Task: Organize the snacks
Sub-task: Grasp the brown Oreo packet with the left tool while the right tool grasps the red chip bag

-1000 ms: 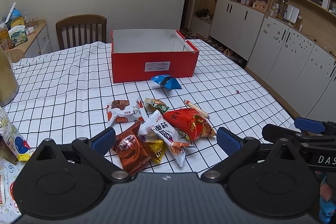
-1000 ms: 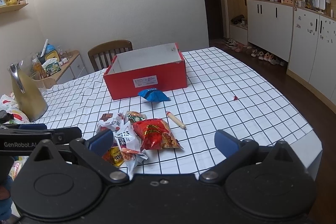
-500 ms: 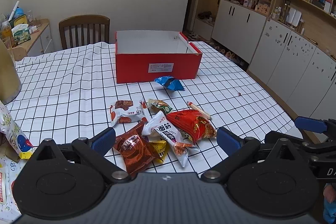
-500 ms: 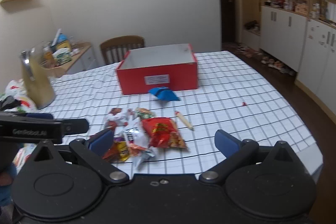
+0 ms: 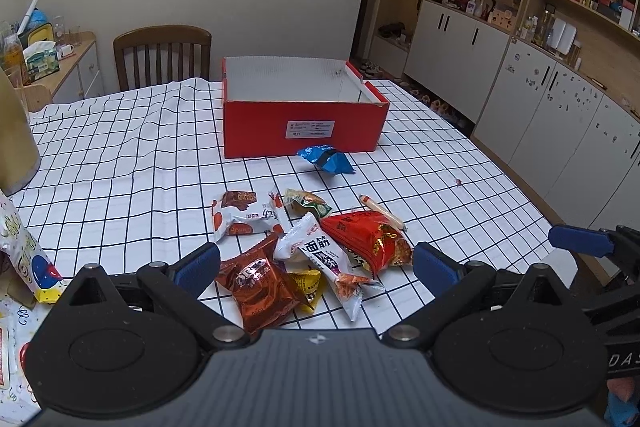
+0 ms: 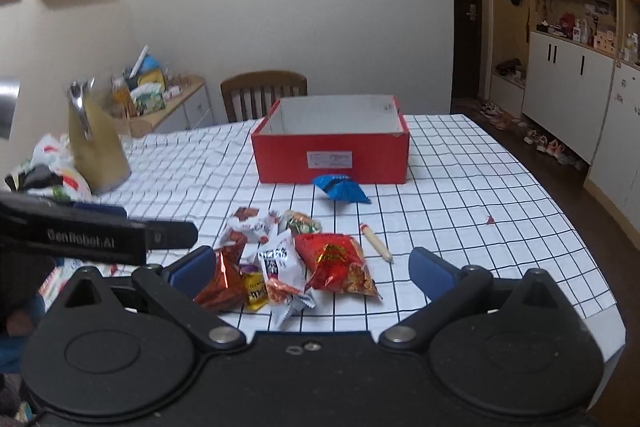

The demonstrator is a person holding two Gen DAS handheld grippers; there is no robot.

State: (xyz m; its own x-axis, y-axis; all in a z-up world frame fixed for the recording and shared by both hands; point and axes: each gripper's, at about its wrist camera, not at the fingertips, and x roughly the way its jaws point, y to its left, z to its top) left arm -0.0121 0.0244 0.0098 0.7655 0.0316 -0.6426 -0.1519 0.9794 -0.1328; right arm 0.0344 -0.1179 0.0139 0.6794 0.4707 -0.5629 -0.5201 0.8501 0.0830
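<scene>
Hovering spread and empty, both grippers [image 5: 316, 265] [image 6: 310, 267] are facing the snack pile [image 5: 308, 251] ahead — the red box [image 5: 304, 123] beyond is seemingly holding nothing.

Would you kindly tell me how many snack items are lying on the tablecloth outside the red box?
8: blue packet near the box, sausage stick, red bag, green packet, two white packets, Oreo pack, yellow packet. More may be hidden underneath.
</scene>
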